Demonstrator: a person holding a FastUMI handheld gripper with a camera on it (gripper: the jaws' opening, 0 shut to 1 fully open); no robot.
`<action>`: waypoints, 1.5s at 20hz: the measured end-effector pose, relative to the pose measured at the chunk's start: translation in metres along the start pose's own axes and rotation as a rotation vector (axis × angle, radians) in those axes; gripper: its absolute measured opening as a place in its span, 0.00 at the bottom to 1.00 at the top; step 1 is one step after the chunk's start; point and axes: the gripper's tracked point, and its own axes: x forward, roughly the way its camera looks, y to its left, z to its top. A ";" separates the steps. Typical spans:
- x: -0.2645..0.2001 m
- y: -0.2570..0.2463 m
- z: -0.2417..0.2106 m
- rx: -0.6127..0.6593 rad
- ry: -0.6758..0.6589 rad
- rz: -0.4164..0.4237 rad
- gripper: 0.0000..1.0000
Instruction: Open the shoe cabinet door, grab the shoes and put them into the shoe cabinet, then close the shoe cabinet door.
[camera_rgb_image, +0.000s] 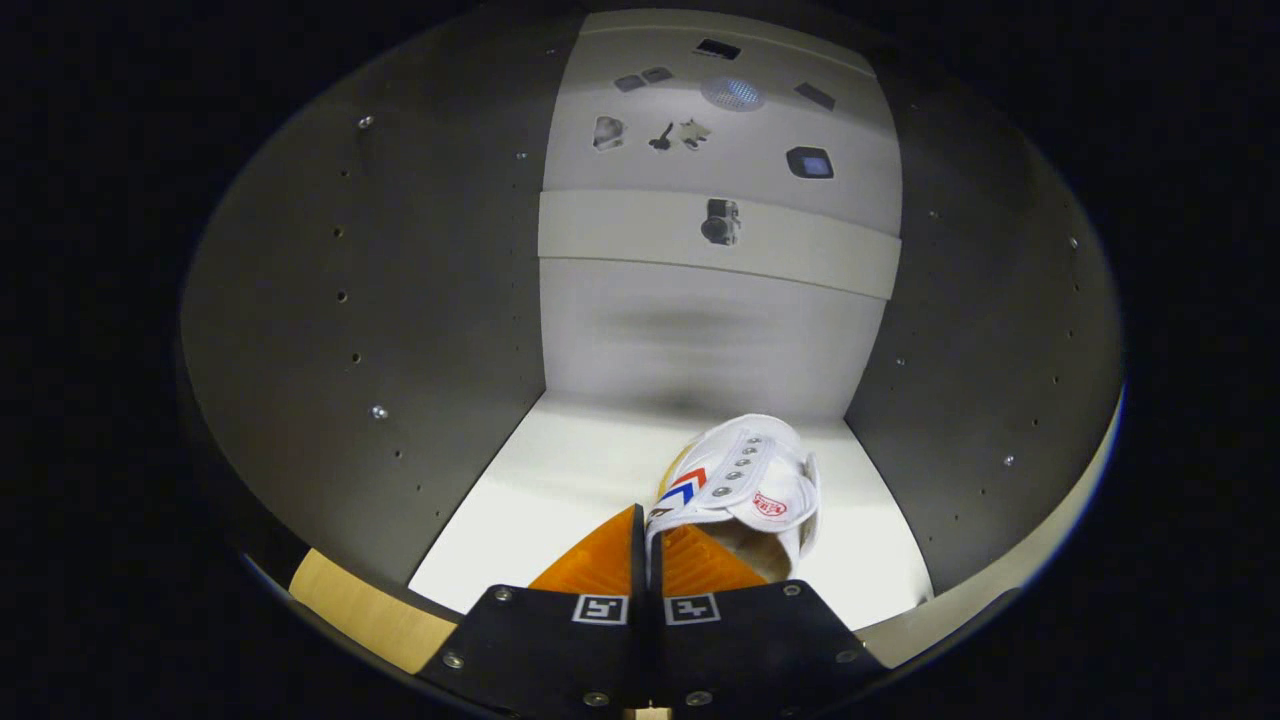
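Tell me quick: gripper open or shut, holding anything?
Gripper: shut on the white shoe's side wall, holding it inside the shoe cabinet.

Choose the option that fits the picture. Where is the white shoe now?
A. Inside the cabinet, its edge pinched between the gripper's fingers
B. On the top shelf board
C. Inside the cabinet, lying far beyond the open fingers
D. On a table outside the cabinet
A: the white shoe is just above the pale cabinet floor, between the side walls, and the gripper has its fingers closed on the shoe's edge.
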 end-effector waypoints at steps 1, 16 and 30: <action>0.005 0.001 0.001 -0.008 0.004 0.011 0.00; 0.005 -0.001 -0.010 0.112 0.073 -0.002 0.48; -0.113 0.021 -0.007 0.099 -0.062 -0.011 0.88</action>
